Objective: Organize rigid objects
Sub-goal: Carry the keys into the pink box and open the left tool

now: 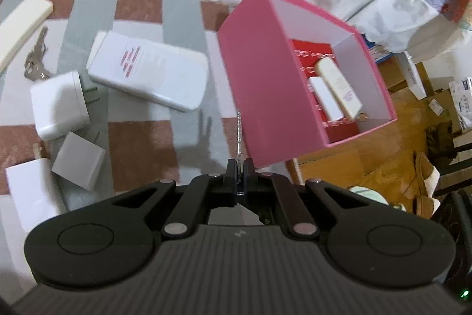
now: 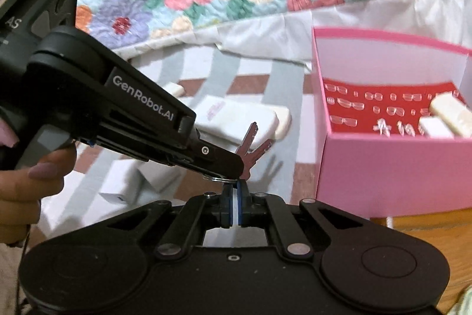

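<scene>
The pink box (image 2: 383, 167) stands open-topped at the bed's edge, its far half of red floor (image 2: 368, 105) bare, white blocks (image 2: 451, 114) crowding the near corner. The left gripper (image 2: 236, 164) with keys (image 2: 253, 143) bars the way from the striped sheet (image 2: 250, 78).

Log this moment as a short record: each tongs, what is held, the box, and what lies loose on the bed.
left tongs: shut on a bunch of keys, raised over the bedsheet beside the pink box
right tongs: almost closed with a thin gap, nothing seen held
box contents: red liner, cream bar, white block
loose on bed: second key bunch, large plug charger, small plug charger, flat power bank
</scene>
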Tool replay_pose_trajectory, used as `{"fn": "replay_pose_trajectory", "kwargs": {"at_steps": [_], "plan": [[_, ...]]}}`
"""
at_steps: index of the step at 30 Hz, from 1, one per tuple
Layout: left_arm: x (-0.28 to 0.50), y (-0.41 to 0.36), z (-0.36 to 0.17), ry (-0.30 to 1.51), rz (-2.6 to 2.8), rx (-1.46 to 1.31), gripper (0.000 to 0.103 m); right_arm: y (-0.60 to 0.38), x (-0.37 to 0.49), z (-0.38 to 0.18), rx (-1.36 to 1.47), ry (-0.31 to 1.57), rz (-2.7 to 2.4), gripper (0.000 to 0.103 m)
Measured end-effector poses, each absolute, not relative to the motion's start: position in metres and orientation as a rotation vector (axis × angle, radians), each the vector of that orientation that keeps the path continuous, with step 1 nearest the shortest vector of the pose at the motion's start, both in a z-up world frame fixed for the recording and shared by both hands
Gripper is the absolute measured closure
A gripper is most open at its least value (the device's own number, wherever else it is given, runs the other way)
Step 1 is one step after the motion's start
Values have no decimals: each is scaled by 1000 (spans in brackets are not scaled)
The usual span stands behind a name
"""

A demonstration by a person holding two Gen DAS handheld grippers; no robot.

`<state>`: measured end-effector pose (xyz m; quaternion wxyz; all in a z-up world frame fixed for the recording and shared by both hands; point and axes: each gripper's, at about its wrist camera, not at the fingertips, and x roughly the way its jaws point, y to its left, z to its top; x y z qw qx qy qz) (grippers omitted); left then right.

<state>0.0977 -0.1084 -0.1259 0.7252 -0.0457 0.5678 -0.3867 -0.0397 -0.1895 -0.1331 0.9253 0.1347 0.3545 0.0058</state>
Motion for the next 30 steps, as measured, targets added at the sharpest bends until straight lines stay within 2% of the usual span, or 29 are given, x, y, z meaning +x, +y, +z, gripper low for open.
{"fn": "replay_pose_trajectory", "kwargs": {"at_steps": [10,17,24,30], "plan": [[65,-104,-57,1113,-898,-71,101,-196,-64,-81,224,605,46,98],[54,-138,-32,1090,-927,-22,101,-218,-76,-60,202,554,-9,98],[52,-200,-27,1107,-953,26,101,-266,-79,-52,231,554,-91,98],[63,-256,-60,1205,-923,22,101,-320,-65,-70,287,666,-119,98]]}}
